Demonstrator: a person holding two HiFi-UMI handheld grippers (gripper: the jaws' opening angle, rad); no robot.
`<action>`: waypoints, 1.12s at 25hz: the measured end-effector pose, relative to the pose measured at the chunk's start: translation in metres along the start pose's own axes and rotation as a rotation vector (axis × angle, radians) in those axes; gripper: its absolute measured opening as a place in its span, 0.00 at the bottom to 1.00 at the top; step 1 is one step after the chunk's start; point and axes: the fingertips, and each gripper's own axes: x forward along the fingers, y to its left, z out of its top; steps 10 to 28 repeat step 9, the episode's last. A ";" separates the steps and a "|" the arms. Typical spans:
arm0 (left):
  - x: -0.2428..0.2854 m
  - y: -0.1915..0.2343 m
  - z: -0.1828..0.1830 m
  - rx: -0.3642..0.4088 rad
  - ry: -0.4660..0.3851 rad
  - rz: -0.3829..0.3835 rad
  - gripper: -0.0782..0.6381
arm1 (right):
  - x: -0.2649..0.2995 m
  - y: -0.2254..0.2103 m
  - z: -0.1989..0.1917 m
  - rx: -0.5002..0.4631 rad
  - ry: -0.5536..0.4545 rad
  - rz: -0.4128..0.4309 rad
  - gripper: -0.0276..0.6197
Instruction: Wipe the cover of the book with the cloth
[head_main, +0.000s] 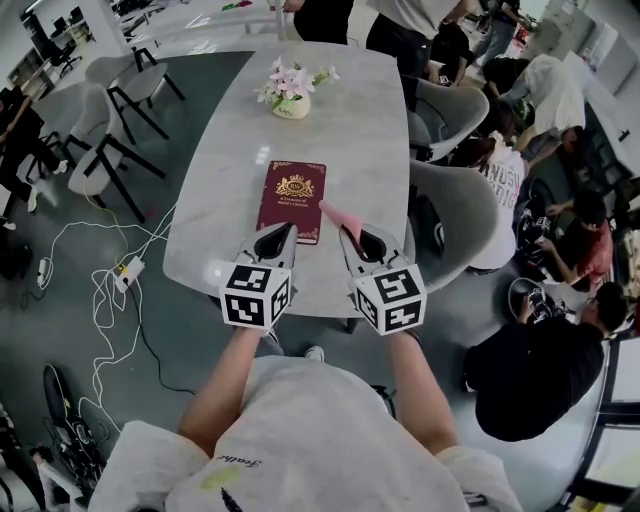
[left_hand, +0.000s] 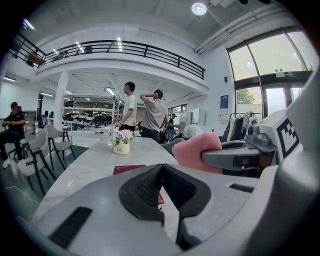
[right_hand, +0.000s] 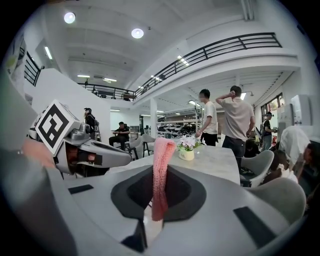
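A dark red book (head_main: 292, 199) with a gold crest lies flat on the grey table (head_main: 220, 200), its near end just ahead of both grippers. My right gripper (head_main: 352, 234) is shut on a pink cloth (head_main: 340, 216); the cloth (right_hand: 160, 170) stands up between its jaws and hangs by the book's right near corner. The cloth (left_hand: 196, 151) also shows at the right of the left gripper view. My left gripper (head_main: 279, 236) is shut with nothing in it, over the book's near edge. A strip of the book (left_hand: 129, 169) shows past its jaws.
A small vase of flowers (head_main: 291, 92) stands at the table's far end. Grey chairs (head_main: 470, 205) line the right side and white chairs (head_main: 100, 150) the left. Cables and a power strip (head_main: 128, 270) lie on the floor at left. Several people sit or stand nearby.
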 end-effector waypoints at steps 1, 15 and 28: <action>0.000 0.001 -0.001 0.000 0.001 0.001 0.12 | 0.001 0.000 -0.001 0.000 0.001 0.001 0.07; 0.000 0.002 -0.003 -0.004 0.002 0.000 0.12 | 0.002 0.003 -0.001 -0.007 0.006 0.009 0.07; 0.000 0.002 -0.003 -0.004 0.002 0.000 0.12 | 0.002 0.003 -0.001 -0.007 0.006 0.009 0.07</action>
